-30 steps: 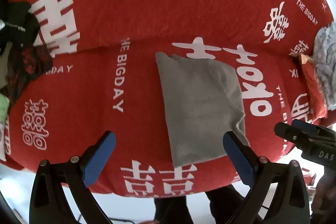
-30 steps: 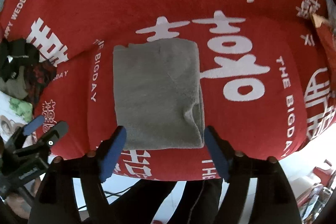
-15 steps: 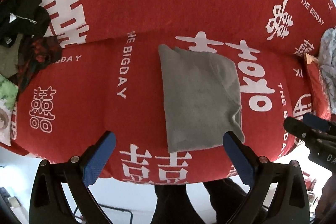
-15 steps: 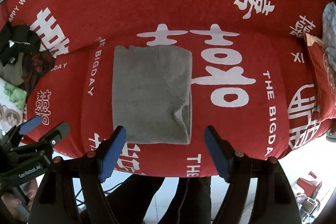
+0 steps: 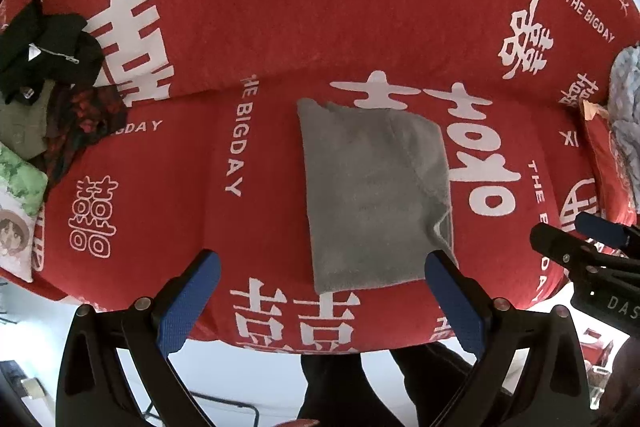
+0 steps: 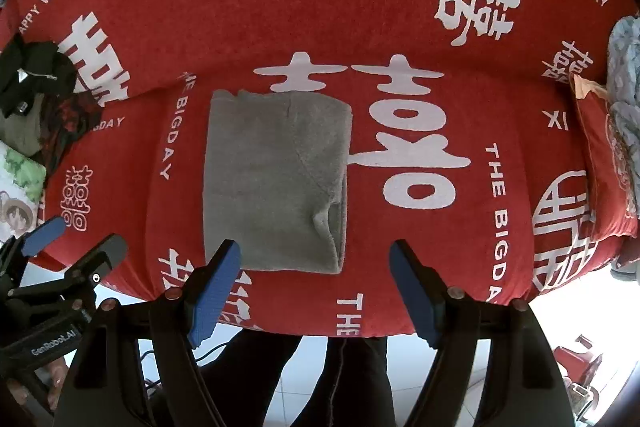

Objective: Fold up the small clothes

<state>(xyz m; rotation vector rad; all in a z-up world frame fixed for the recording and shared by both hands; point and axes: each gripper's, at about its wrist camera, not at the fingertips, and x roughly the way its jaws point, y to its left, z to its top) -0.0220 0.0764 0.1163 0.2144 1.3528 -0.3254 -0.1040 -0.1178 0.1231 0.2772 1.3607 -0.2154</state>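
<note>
A big red cover [image 5: 280,27] with white writing lay over everything; a gray cloth [image 6: 272,179], folded into a neat block, lay flat in the middle of it; a heap of dark clothes [image 5: 48,75] sat far off at the left edge; the left gripper [image 5: 320,303] hung above with blue jaws wide apart, holding nothing; the right gripper [image 6: 316,291] was wide apart too, empty.
</note>
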